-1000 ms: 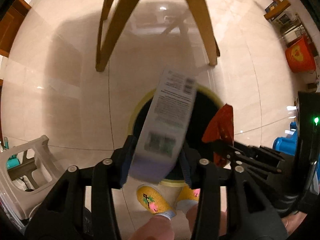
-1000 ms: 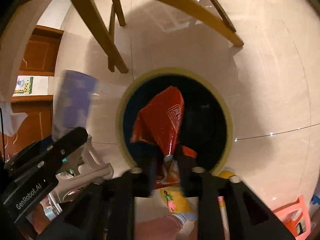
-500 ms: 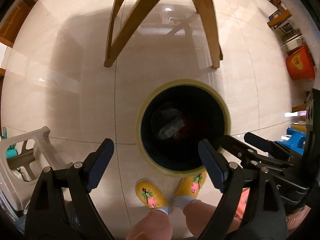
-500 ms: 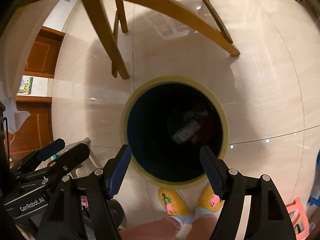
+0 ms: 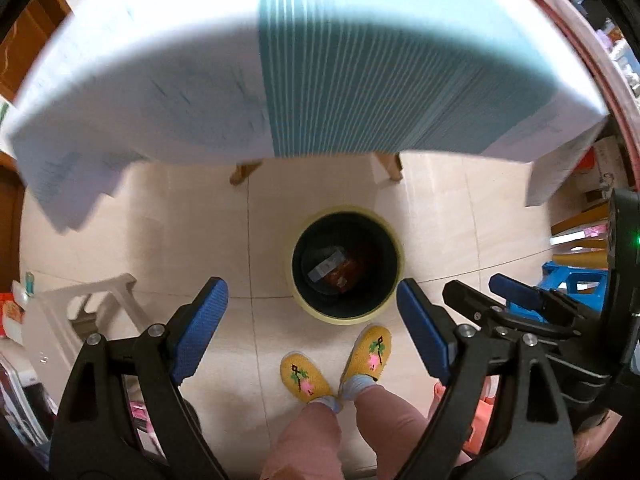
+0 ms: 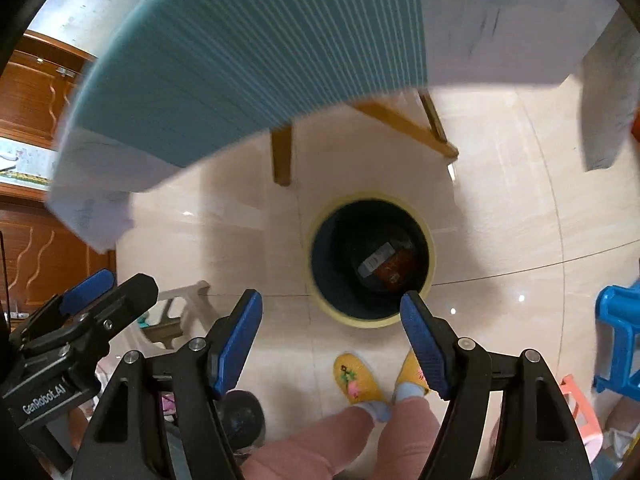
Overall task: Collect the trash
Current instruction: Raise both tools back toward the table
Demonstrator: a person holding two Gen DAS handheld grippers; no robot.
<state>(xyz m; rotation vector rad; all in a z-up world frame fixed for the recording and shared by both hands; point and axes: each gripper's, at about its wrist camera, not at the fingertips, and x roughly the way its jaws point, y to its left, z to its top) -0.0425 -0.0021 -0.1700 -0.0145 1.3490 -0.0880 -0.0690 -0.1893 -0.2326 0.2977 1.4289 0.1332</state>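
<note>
Both our left gripper and right gripper have jaws spread, empty. The trash lies inside the bin on the floor. We should lift clear of the desk edge (it is near) before seeking more.

- The table is smeared by blur, its top hidden and its far side cut off.
- The bin's contents are too small and dark to identify.
- The person's legs are cut off at the frame bottom.
</note>
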